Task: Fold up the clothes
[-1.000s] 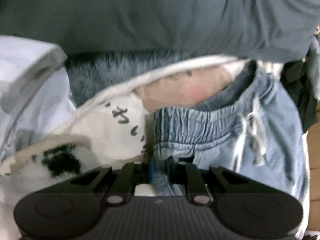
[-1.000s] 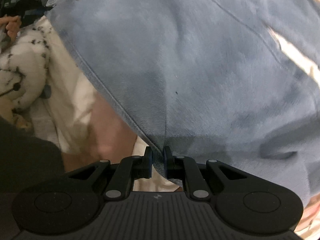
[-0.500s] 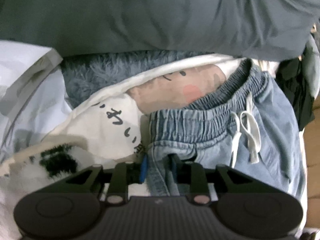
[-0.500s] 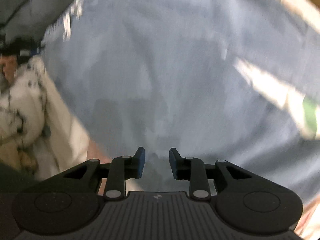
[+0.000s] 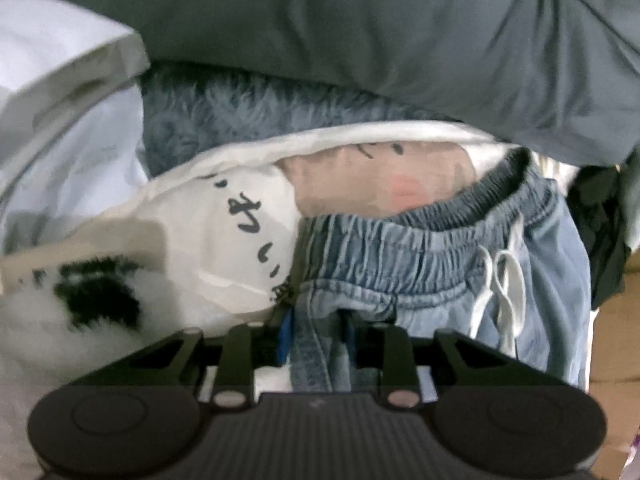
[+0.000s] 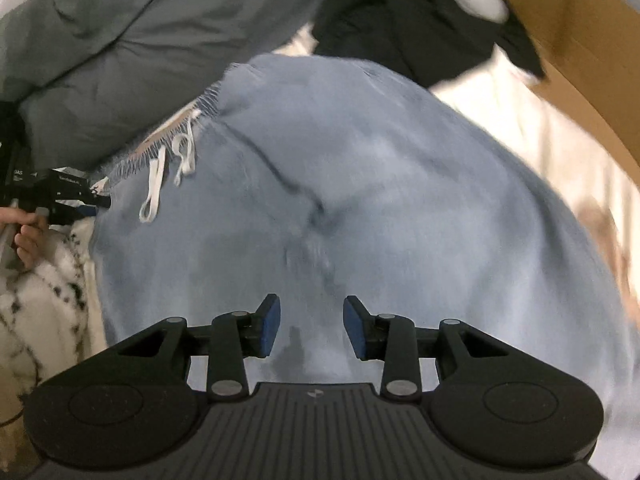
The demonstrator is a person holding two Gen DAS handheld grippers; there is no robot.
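Note:
Light blue denim shorts (image 5: 420,256) with an elastic waistband and a white drawstring (image 5: 504,280) lie spread on a pile of clothes. My left gripper (image 5: 316,332) sits at the waistband's left corner. A fold of the denim hangs between its parted jaws, and the pads do not seem to press it. In the right wrist view the shorts (image 6: 360,200) fill the middle. My right gripper (image 6: 312,320) hovers above the lower part, its jaws opening with nothing between them. The left gripper (image 6: 60,196) and a hand (image 6: 28,232) show at the far left.
A grey quilt (image 5: 360,40) lies behind the shorts, with fluffy blue fabric (image 5: 240,120) below it. A white printed garment (image 5: 224,232) and a black-spotted fuzzy one (image 5: 92,300) lie to the left. A black garment (image 6: 420,28) and a cardboard box (image 6: 580,40) stand at the right.
The right gripper let go of the shorts' edge, opened and drew back, so more of the shorts shows. The left gripper's jaws parted from their tight grip on the waistband fold.

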